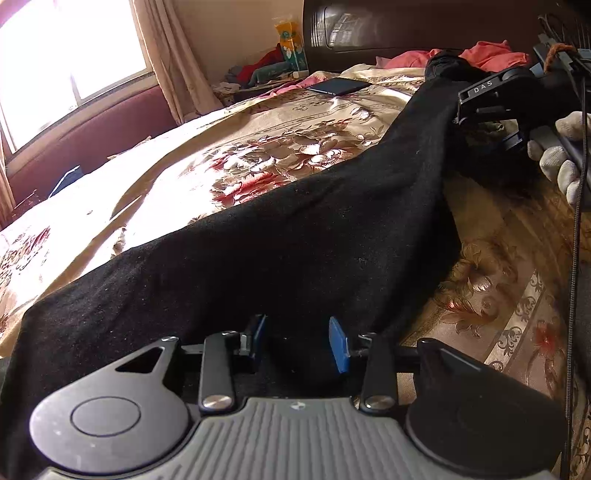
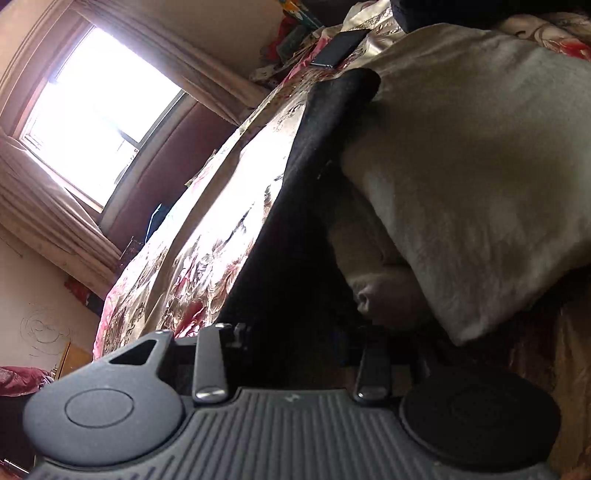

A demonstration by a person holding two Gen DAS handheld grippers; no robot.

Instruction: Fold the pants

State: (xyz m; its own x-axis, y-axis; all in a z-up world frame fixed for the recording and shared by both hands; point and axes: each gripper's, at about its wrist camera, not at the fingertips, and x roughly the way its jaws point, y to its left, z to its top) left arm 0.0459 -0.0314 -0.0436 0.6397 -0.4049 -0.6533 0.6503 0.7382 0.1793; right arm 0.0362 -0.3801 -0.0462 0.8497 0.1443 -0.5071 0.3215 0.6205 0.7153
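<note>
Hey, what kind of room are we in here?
Most likely a bedroom: a bed with a floral bedspread, a dark headboard behind it, and a curtained window beside it.

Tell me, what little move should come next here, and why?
Probably close the left gripper on the black pants: its blue pads stand apart with cloth between them, and the right gripper is at the pants farther along the floral bedspread. A fold likely needs both held.
</note>
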